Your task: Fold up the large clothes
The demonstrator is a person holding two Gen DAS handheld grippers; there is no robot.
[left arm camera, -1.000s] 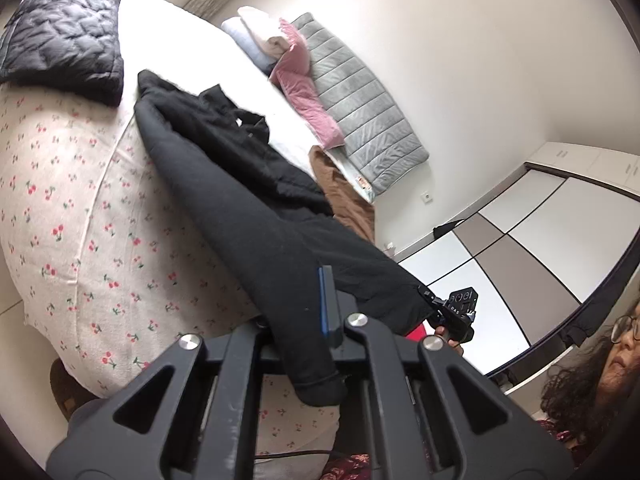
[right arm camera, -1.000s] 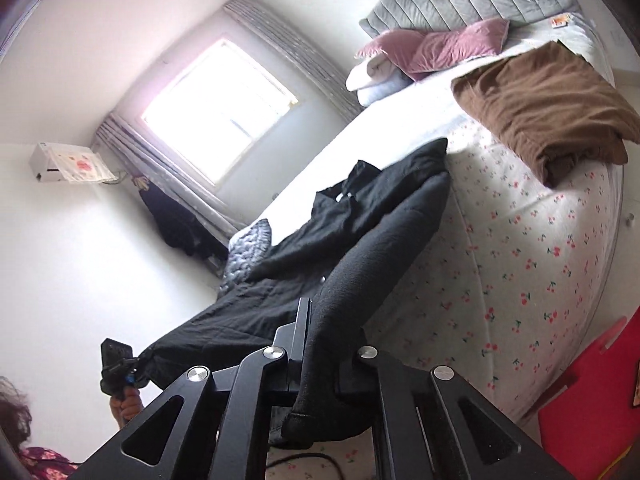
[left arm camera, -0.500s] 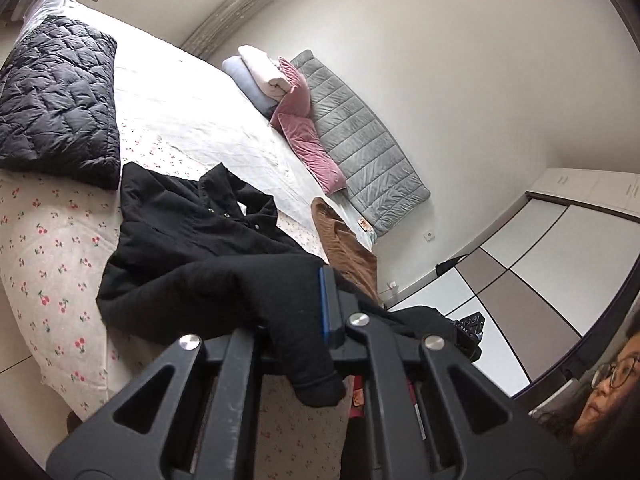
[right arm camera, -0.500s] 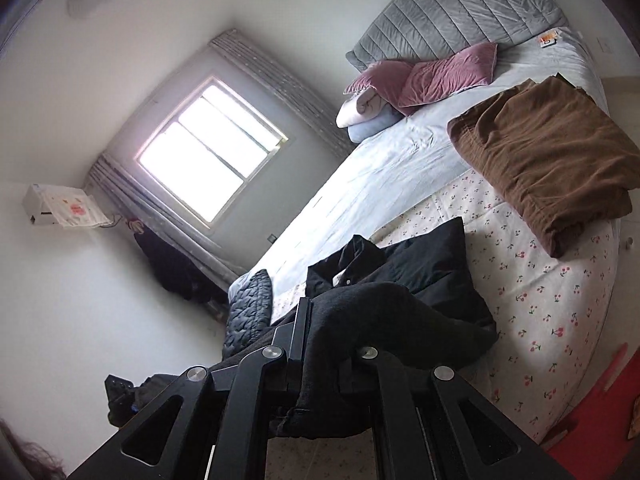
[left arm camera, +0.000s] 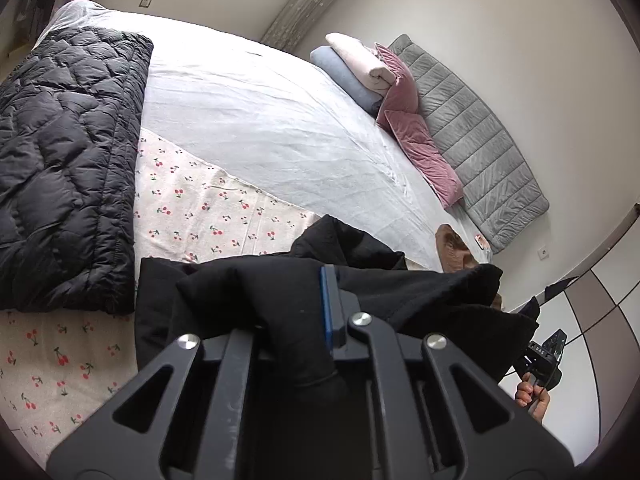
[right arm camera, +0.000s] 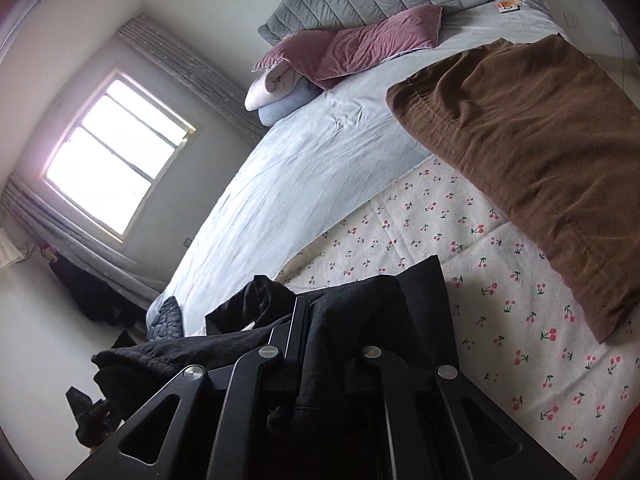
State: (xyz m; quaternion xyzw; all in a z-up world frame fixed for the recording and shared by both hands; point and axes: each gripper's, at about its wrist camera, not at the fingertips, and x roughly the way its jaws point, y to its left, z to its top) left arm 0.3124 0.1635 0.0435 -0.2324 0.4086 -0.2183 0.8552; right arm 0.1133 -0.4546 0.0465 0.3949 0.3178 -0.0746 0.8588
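A black coat (left arm camera: 384, 292) is carried forward over the cherry-print bedspread (left arm camera: 208, 208), its near edge pinched in both the left claw (left arm camera: 304, 340) and right claw (right arm camera: 320, 360), each clamped tight on cloth. A clean fold likely needs both corners level and landing together. A second ago the coat lay stretched long; now it is doubled.

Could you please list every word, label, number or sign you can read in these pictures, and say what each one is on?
None can be read with confidence.
Right tool's body: small white characters, too small to read.
Orange and white card at the head of the bed: its print is blurred.
Black garment and the brown one: no label visible.
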